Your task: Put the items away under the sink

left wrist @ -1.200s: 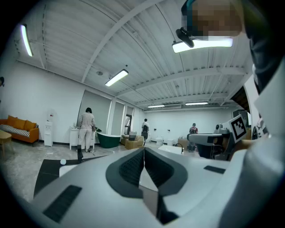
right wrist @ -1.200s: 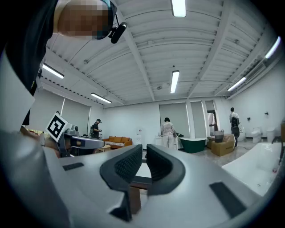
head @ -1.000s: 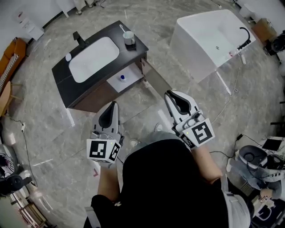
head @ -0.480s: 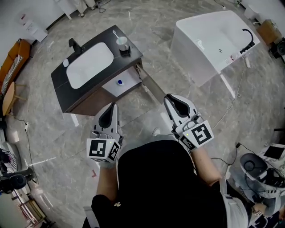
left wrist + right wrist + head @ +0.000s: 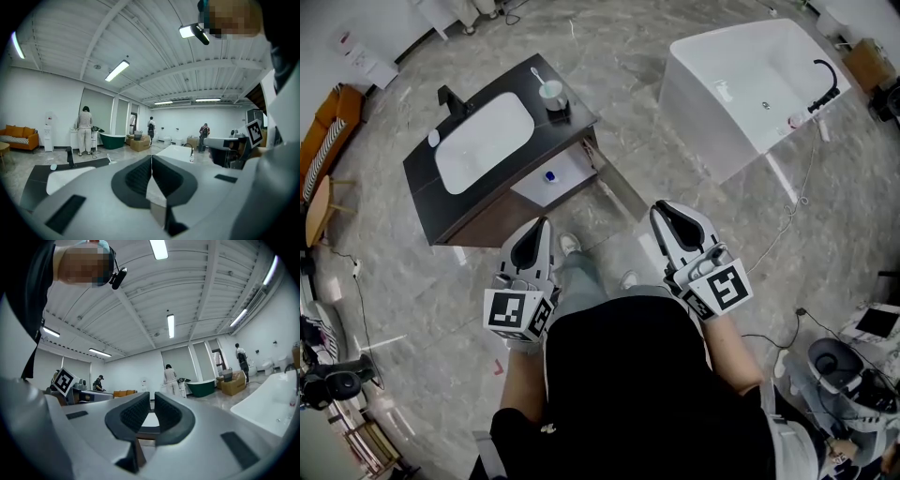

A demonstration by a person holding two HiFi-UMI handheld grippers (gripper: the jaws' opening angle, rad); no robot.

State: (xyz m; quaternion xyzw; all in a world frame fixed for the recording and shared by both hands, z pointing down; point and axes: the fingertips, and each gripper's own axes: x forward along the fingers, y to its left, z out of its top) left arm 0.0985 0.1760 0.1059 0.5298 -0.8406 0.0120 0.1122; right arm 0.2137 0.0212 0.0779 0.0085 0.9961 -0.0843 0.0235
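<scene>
Well, we carry nothing — left gripper [image 5: 534,236] and right gripper [image 5: 673,217] are both closed and empty — so we judge this the approach. Open floor [image 5: 609,230] lies ahead, though the cabinet door [image 5: 619,183] juts toward us. Next we must pass the open drawer [image 5: 564,173] and reach the cup [image 5: 551,91] on the counter [image 5: 579,114] corner.

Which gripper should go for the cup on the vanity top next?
Left, probably. The left gripper points almost straight at the cup on the vanity; the right gripper sits off toward the bathtub. Both are shut, empty, and well short.
</scene>
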